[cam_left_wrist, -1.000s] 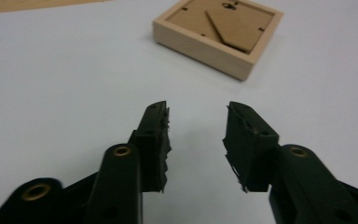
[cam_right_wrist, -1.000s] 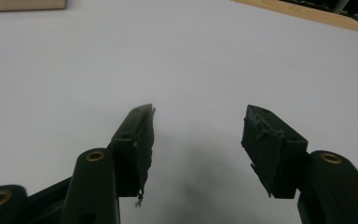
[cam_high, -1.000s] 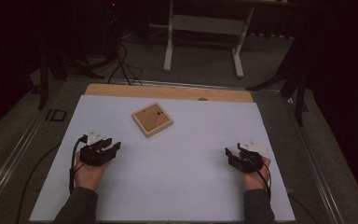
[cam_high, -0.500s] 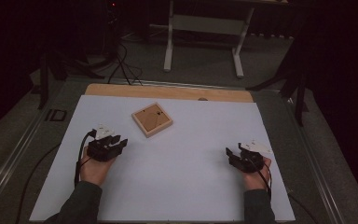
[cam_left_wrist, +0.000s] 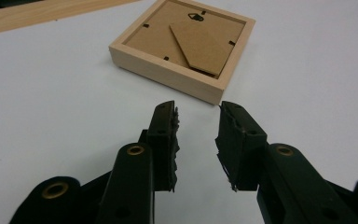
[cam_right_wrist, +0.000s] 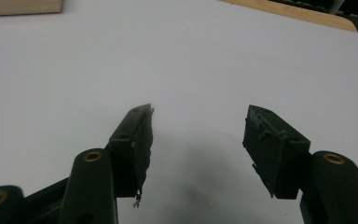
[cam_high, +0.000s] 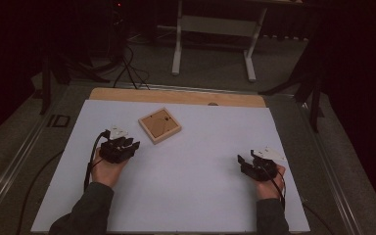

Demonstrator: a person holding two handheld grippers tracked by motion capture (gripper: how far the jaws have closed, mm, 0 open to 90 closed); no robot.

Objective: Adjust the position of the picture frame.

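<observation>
The left gripper [cam_high: 127,146] is sitting just short of the wooden picture frame [cam_high: 159,125], which is lying face down, backing board up, ahead of its jaws with one corner pointing at the gap between them; those jaws have just been closing and are standing partly open with nothing between them. The right gripper [cam_high: 247,160] is resting well apart from the frame, jaws wide and empty, so the left is the nearer. Everything is lying on a white sheet [cam_high: 200,196] over a table, dark room beyond

High view overhead, tool views low, sharing white table [cam_high: 200,191]
</observation>
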